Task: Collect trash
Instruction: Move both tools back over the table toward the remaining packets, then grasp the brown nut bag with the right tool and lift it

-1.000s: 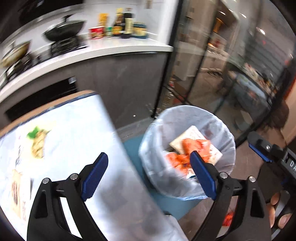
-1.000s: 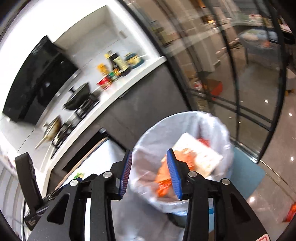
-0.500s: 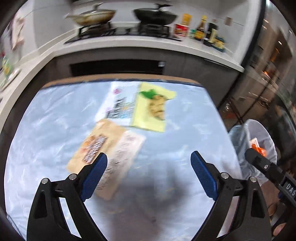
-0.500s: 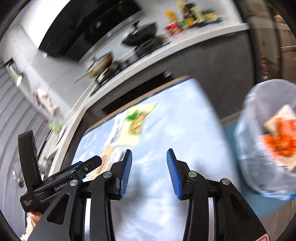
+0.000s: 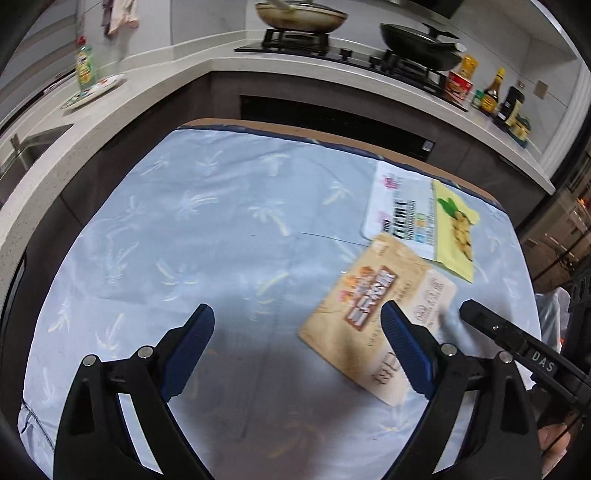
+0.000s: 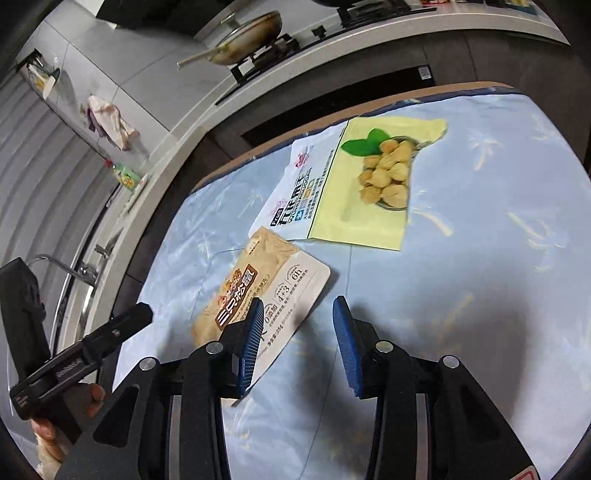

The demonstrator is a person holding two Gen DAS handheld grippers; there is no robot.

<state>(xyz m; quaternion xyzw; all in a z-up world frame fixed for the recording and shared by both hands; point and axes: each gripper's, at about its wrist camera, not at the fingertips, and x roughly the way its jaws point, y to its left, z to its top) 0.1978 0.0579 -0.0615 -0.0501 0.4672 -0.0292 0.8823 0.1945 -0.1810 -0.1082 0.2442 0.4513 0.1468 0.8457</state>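
Right wrist view: the right gripper (image 6: 295,332) hangs over the table (image 6: 480,295) with its jaws partly apart and nothing between them.
Left gripper: the left gripper (image 5: 295,347) stands spread wide and empty, over bare tablecloth near the table's front.
Task's thing: a tan snack pouch (image 6: 258,295) lies flat on the cloth, just ahead of and slightly left of the right gripper; its near corner runs under the left blue pad.
Second wrapper: a yellow-and-white fruit pouch (image 6: 351,184) lies farther off, its near edge touching or overlapping the tan one.
Handling: both look like empty, flattened foil-plastic bags, so probably very light, limp and slick; they will likely bend and slide instead of lifting stiffly.
Where to hold: the tan pouch's white near-right edge, where it is free of the other wrapper; a pad has to get under it.
Containers: at the far right of the left wrist view a pale sliver (image 5: 552,314) may be a lined bin, but it is too cut off to tell what it holds.
Stove: two pans (image 5: 301,16) sit on the far counter, contents unclear.
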